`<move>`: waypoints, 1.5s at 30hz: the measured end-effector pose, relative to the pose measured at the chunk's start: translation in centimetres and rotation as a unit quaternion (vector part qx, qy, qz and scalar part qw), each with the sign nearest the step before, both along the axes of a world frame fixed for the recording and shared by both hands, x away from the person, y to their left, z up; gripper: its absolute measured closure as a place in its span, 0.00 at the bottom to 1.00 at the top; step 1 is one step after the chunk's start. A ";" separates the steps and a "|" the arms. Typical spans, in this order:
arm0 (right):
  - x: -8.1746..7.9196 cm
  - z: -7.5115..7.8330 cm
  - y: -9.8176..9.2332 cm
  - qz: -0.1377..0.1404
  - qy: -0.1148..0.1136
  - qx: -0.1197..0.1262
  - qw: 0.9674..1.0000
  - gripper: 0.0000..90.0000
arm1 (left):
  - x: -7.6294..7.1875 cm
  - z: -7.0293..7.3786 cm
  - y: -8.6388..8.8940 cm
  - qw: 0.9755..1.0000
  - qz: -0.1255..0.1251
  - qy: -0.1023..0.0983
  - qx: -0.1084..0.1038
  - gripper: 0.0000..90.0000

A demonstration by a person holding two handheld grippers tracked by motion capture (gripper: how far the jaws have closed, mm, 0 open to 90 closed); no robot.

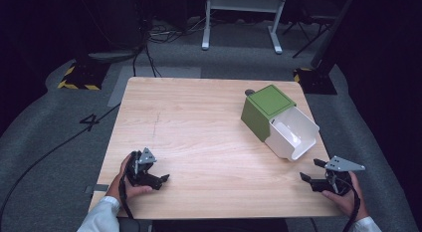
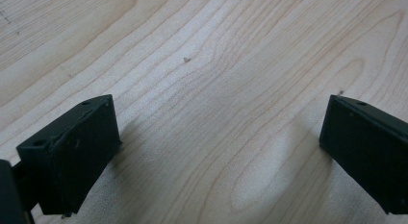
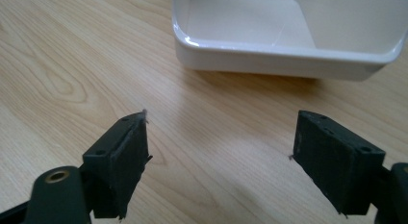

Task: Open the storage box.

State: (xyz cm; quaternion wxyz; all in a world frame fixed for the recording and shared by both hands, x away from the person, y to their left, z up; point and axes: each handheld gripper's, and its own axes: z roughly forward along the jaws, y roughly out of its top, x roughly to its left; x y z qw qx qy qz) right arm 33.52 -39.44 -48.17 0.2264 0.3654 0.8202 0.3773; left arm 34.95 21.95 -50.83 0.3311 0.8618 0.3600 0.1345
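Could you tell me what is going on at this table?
A person holds a hand-held gripper in each hand at the near edge of a wooden table. Both the left hand-held gripper and the right hand-held gripper are open and hold nothing. A green box with its white drawer pulled out sits at the far right, nearest the right gripper, which points at the drawer.

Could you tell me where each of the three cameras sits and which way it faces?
High view: above the person's side, looking forward and down on the wooden table; forearms, hands, left tongs and right tongs show.
Left gripper view: rides the left tongs, facing bare tabletop between open jaws.
Right gripper view: rides the right tongs, facing the white drawer between open jaws.
Shared: the high and right gripper views both show the white drawer, pulled out of the green box.
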 end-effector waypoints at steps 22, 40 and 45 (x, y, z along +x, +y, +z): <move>0.4 -2.6 -1.2 -0.020 0.039 0.004 0.999 0.20 | 0.0 0.0 0.0 1.000 0.000 0.001 0.001 0.01; 0.6 -2.6 -1.4 -0.027 0.052 0.014 0.998 0.20 | 0.0 0.0 0.0 1.000 0.000 0.000 0.000 0.00; 0.5 -2.6 -1.3 -0.032 0.052 0.014 0.998 0.20 | 0.0 0.0 0.0 1.000 -0.001 0.001 0.000 0.00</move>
